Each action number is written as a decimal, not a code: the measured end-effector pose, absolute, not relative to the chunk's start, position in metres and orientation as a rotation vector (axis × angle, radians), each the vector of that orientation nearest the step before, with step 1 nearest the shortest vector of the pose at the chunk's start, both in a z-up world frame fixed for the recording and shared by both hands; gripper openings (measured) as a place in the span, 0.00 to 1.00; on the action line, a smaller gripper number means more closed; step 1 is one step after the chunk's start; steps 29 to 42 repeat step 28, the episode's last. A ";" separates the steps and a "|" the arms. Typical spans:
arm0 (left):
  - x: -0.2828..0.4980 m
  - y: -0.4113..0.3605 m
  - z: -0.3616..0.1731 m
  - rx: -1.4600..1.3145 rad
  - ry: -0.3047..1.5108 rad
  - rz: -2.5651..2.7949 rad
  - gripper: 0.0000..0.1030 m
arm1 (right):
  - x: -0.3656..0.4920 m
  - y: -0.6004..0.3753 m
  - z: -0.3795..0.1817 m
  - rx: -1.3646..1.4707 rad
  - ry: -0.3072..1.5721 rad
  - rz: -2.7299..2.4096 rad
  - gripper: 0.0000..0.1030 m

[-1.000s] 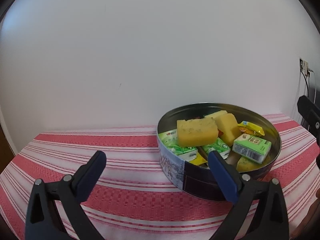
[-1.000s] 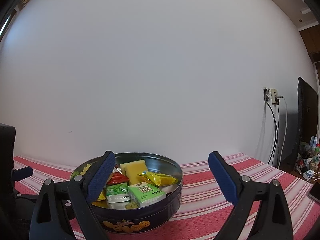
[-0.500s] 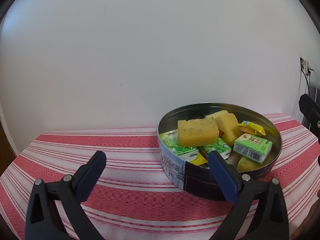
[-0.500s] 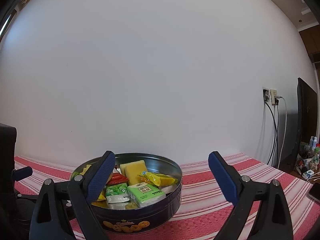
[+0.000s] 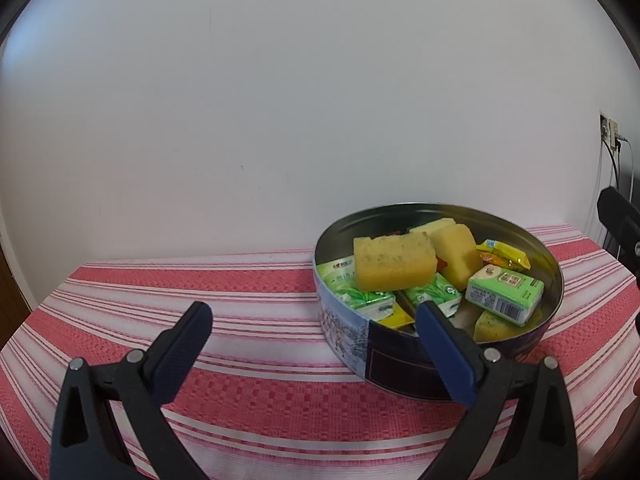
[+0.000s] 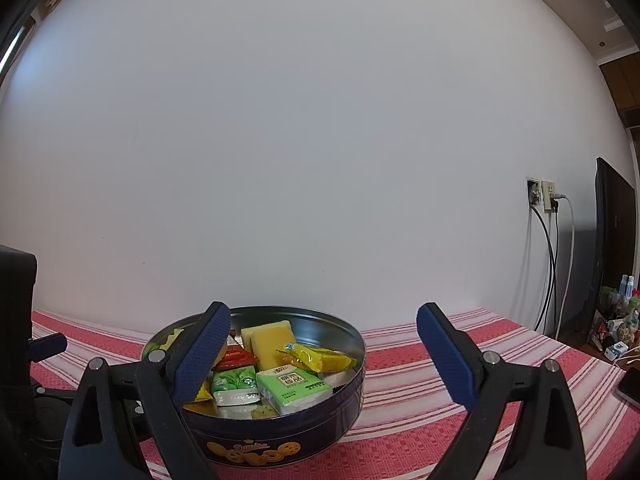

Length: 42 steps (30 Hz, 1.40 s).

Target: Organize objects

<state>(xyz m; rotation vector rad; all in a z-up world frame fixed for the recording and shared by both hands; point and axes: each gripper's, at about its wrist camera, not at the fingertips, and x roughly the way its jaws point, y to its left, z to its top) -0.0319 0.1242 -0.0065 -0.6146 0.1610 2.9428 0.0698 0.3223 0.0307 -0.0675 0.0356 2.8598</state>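
A round dark-blue metal cookie tin (image 5: 400,364) stands on the bench under a red-and-white striped cloth (image 5: 248,280), close to the white wall, and it already holds everything that seems to belong to the task: a yellow rectangular sponge (image 5: 394,265) lying on top at the left side, a second yellow sponge block (image 5: 458,254) tilted behind it, a light-green tissue pack with a barcode (image 5: 505,294), green-and-white leaf-printed packets (image 5: 362,298), a yellow crinkled snack sachet (image 5: 505,255) and, seen from the right wrist, a red sachet (image 6: 236,358). No loose item shows on the cloth in either view, so the gathering looks done or nearly done; what could remain is tidying the pile, which sits heaped and uneven, or fitting a lid, though no lid is in sight. The left gripper (image 5: 308,330) hovers above the cloth just in front of the tin, its blue-padded fingers spread wide and holding nothing. The right gripper (image 6: 322,332) hangs on the tin's other side, its fingers likewise wide apart and empty, one pad overlapping the tin's rim in the picture; whether it touches cannot be told.
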 end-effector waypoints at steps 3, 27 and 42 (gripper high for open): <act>-0.032 0.125 -0.006 -0.619 0.159 2.945 1.00 | 0.070 0.323 0.031 -0.068 0.034 2.862 0.93; -0.034 0.127 -0.007 -0.643 0.147 2.934 1.00 | 0.069 0.325 0.029 -0.072 0.034 2.862 0.93; -0.034 0.127 -0.007 -0.645 0.146 2.935 1.00 | 0.070 0.325 0.029 -0.073 0.035 2.861 0.93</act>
